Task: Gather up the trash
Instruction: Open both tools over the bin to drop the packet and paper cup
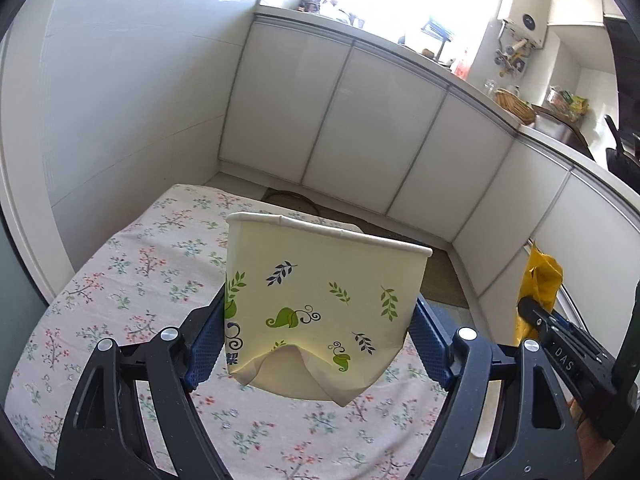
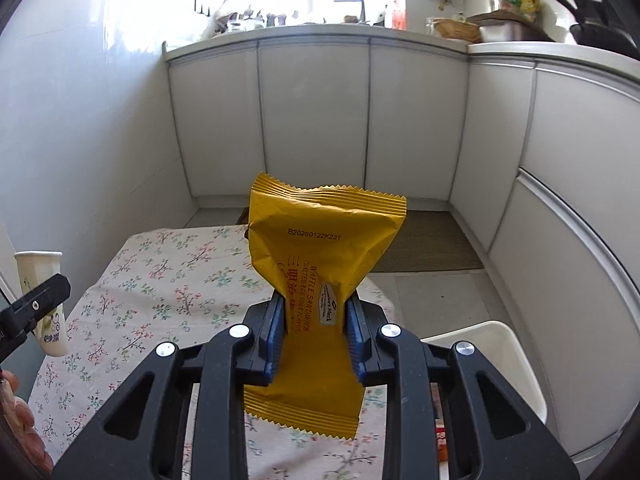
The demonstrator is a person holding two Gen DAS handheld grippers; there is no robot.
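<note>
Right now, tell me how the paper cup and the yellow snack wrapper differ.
The paper cup is cream with green and dark leaf prints and its base is crumpled; the yellow snack wrapper is flat foil with zigzag ends and red lettering. The cup spreads the left hand-held gripper wide; the wrapper is pinched thin in the right hand-held gripper. Both are held above the floral tablecloth.

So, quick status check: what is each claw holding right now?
Left gripper clamped on dented paper cup. Right gripper shut on yellow wrapper. Both lifted clear of the table. Nothing in the way.
</note>
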